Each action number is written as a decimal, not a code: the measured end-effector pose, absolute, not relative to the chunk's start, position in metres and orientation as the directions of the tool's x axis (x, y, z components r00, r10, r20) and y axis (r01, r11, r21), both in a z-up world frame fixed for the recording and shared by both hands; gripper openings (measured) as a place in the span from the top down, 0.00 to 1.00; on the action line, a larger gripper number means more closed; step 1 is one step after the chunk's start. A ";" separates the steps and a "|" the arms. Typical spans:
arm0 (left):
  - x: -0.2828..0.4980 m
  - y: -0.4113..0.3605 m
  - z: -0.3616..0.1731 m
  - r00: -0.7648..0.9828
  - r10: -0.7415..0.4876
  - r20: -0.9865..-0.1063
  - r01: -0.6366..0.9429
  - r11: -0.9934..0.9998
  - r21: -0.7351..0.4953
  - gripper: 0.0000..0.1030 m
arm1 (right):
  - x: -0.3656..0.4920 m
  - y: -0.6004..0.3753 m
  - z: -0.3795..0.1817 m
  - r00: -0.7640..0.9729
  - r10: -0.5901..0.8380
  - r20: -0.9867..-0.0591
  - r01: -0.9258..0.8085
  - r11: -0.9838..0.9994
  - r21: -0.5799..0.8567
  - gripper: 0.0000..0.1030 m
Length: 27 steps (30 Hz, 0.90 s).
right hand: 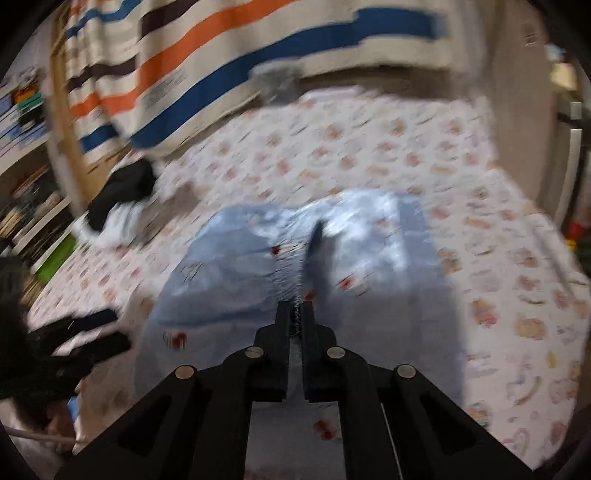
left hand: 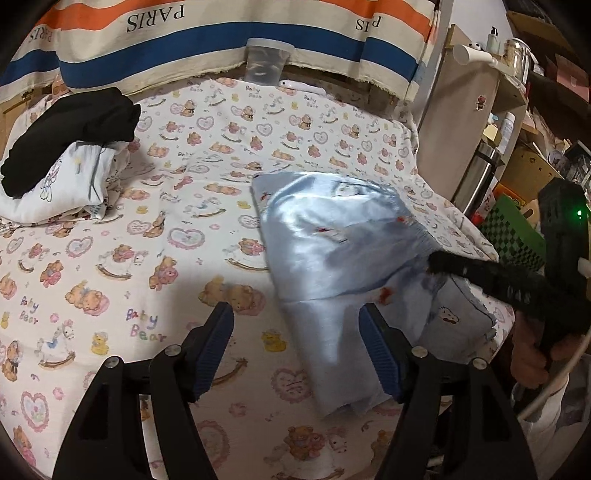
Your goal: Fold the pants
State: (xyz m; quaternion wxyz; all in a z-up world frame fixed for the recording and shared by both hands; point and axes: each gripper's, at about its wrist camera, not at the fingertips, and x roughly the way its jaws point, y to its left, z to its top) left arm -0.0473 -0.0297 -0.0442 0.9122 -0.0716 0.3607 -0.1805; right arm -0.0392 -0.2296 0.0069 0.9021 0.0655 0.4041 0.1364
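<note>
Pants (left hand: 332,236) of pale blue, shiny cloth with small red-and-white prints lie on the right half of a bed (left hand: 221,140) covered in a printed sheet, already doubled over: an upper layer lies slantwise across a lower one, and a narrower end reaches toward the near edge of the bed. By the look of it the fold is well under way but not finished, since the layers do not line up and the edge by the right side is raised off the sheet. The right gripper (right hand: 295,314) has its jaws pressed together on a gathered ridge of the blue cloth, seemingly the elastic waistband; the left wrist view shows its black fingers meeting the pants at their right edge. The left gripper (left hand: 295,328) stands apart with nothing held; its right finger lies over the lower part of the pants and its left finger over bare sheet. What seems left is to bring the pinched edge across, flatten the bundle and perhaps set it by the folded clothes (left hand: 62,162), a black piece on white ones, at the far left. The sheet reads "Baby Bear" in many places, and the striped cloth (left hand: 221,33) hanging behind the bed reads "PARIS".
</note>
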 end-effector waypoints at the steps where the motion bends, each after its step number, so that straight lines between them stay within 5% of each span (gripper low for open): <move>1: -0.048 -0.031 -0.044 0.673 -0.385 -0.632 0.284 0.923 -0.260 0.33 | -0.040 -0.229 0.005 0.629 0.322 -0.708 -0.205 0.947 0.249 0.85; 4: -0.050 -0.040 -0.041 0.673 -0.396 -0.625 0.314 0.918 -0.243 0.33 | -0.046 -0.226 0.002 0.640 0.314 -0.701 -0.217 0.950 0.226 0.64; 6: -0.050 -0.049 -0.040 0.664 -0.416 -0.622 0.348 0.908 -0.235 0.30 | -0.051 -0.227 0.001 0.655 0.305 -0.692 -0.212 0.952 0.219 0.64; 9: -0.047 -0.067 -0.037 0.646 -0.454 -0.614 0.416 0.883 -0.215 0.29 | -0.050 -0.227 -0.001 0.646 0.354 -0.676 -0.226 0.935 0.274 0.81; 19: -0.037 -0.125 -0.021 0.711 -0.462 -0.531 0.532 0.847 -0.025 0.29 | -0.033 -0.223 0.032 0.637 0.526 -0.563 -0.320 0.845 0.428 0.82; 21: -0.035 -0.131 -0.019 0.737 -0.441 -0.512 0.515 0.857 0.003 0.38 | -0.032 -0.219 0.032 0.630 0.529 -0.568 -0.324 0.844 0.427 0.82; 23: -0.030 -0.135 -0.019 0.733 -0.439 -0.519 0.519 0.855 0.010 0.86 | -0.033 -0.221 0.032 0.629 0.530 -0.569 -0.321 0.844 0.430 0.82; 27: -0.025 -0.134 -0.021 0.723 -0.444 -0.530 0.516 0.856 -0.014 0.91 | -0.041 -0.236 0.032 0.680 0.439 -0.587 -0.260 0.893 0.367 0.82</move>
